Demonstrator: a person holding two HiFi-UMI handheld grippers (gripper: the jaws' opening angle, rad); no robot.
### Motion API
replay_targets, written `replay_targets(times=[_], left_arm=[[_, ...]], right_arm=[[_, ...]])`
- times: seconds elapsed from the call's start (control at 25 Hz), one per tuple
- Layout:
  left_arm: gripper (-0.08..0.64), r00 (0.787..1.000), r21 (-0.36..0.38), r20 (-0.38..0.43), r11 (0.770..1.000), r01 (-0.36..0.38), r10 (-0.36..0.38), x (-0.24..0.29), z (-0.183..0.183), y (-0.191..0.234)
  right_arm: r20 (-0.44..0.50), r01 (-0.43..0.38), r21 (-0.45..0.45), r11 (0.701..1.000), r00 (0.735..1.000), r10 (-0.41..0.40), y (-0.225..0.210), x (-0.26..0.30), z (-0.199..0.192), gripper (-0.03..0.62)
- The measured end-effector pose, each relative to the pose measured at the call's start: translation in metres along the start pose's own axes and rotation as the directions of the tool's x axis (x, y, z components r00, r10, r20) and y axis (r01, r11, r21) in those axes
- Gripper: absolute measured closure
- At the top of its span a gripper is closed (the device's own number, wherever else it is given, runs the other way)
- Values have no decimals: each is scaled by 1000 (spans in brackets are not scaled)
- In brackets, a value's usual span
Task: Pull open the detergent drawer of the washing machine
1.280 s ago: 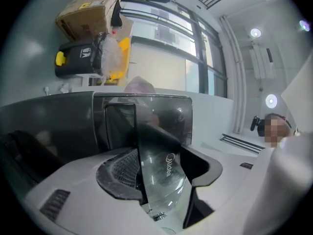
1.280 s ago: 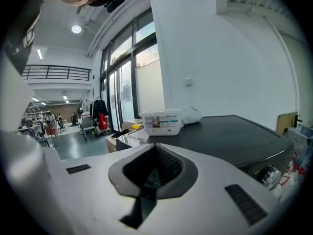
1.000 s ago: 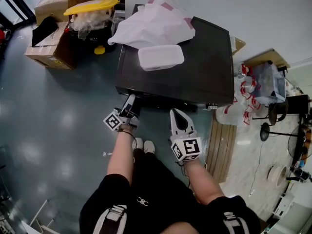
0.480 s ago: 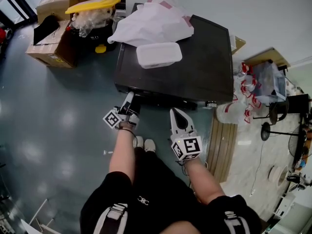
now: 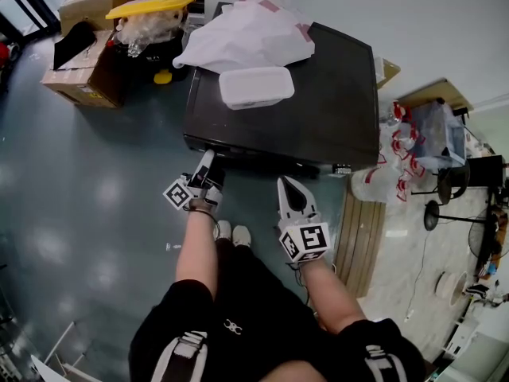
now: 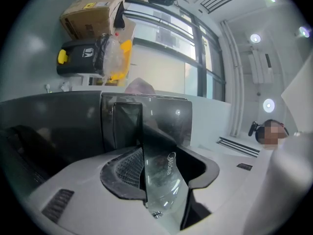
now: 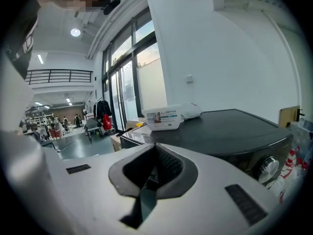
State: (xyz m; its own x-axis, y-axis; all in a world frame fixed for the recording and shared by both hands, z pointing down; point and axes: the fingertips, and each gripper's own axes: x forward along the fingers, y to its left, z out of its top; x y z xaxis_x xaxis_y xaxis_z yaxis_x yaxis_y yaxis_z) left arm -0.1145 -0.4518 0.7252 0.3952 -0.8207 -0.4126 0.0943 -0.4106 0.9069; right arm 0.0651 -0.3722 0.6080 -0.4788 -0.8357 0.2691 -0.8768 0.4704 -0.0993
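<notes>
The washing machine (image 5: 318,110) has a dark glossy top and stands in front of me. Its detergent drawer (image 5: 210,154) is at the left end of the front panel. My left gripper (image 5: 205,168) reaches up to it. In the left gripper view the drawer's shiny front (image 6: 164,173), with a brand logo on it, stands between the jaws, which have just been closing on it. The left gripper (image 6: 159,180) grips this front. My right gripper (image 5: 291,188) hangs shut and holds nothing, short of the machine's front near its middle. Its pads (image 7: 164,166) meet in the right gripper view.
A white plastic box (image 5: 256,87) and a white bag (image 5: 246,38) lie on the machine's top. Cardboard boxes (image 5: 87,70) and a bin with a yellow lid (image 5: 149,7) stand at the left. Bottles (image 5: 382,185) and a wooden pallet (image 5: 362,233) are at the right. A control knob (image 7: 268,168) sits on the front.
The head view has shifted slightly. Both grippers keep their places relative to the machine, and the drawer has not visibly moved.
</notes>
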Motion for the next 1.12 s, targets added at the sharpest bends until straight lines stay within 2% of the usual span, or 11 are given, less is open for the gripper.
replay_targets(times=[0.32, 0.6, 0.72, 0.96, 1.12], left_arm=[[364, 1000, -17, -4, 1000, -11, 11, -1, 1, -1], [374, 998, -19, 58, 1000, -7, 8, -5, 0, 0], [379, 998, -8, 60, 1000, -2, 3, -7, -1, -1], [388, 998, 14, 65, 1000, -13, 12, -50, -23, -18], [385, 1000, 24, 16, 999, -21, 21, -77, -39, -32]], right_arm=[[11, -24, 0, 1000, 1000, 24, -2, 2, 8, 591], [15, -32, -33, 999, 999, 32, -13, 1, 12, 591], [13, -36, -27, 999, 999, 36, -17, 0, 12, 591], [9, -38, -3, 999, 999, 38, -29, 2, 6, 591], [4, -44, 47, 998, 999, 44, -27, 2, -3, 591]])
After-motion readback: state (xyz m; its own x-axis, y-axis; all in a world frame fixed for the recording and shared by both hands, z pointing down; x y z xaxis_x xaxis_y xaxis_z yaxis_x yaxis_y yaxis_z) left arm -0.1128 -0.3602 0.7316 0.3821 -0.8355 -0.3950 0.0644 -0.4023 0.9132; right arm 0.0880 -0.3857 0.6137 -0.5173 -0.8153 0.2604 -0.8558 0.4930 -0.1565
